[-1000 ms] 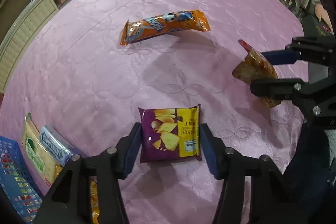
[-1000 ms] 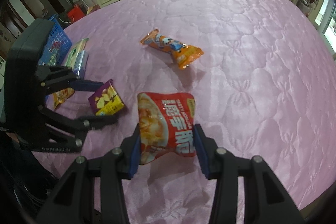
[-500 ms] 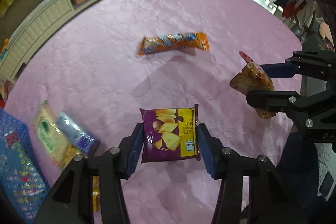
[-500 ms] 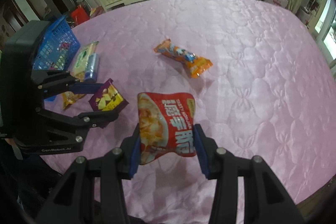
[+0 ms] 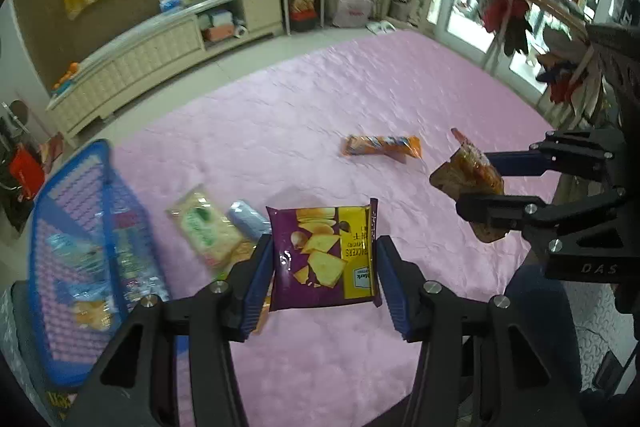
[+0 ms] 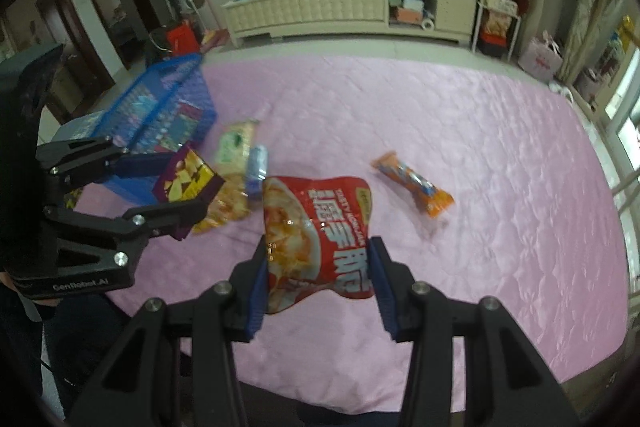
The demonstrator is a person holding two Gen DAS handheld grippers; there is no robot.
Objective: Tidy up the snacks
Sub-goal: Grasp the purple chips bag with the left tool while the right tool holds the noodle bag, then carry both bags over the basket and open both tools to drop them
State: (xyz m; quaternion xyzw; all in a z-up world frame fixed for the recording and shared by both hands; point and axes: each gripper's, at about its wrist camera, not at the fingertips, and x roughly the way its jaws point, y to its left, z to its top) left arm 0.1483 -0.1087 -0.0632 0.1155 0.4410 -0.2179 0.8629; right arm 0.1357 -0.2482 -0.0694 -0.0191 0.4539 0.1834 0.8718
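My left gripper (image 5: 324,263) is shut on a purple and yellow cracker pack (image 5: 324,255), held in the air above the pink quilt (image 5: 280,131). My right gripper (image 6: 318,267) is shut on a red snack bag (image 6: 316,227), also lifted off the quilt. Each gripper shows in the other's view: the right one (image 5: 476,183) with its red bag (image 5: 468,179) at the right, the left one (image 6: 176,187) with its cracker pack (image 6: 186,179) at the left. A blue basket (image 5: 44,235) (image 6: 172,79) with several packs inside stands at the left edge.
An orange snack bar (image 5: 380,145) (image 6: 414,183) lies alone on the quilt. A green-white pack (image 5: 200,227) (image 6: 236,143), a blue pack (image 5: 248,223) (image 6: 256,167) and an orange chip bag (image 6: 224,207) lie beside the basket. A low cabinet (image 6: 340,11) and shelves stand beyond the quilt.
Both grippers have risen with their packs still held, and the quilt has dropped away below. The blue basket and the room beyond have come into view.
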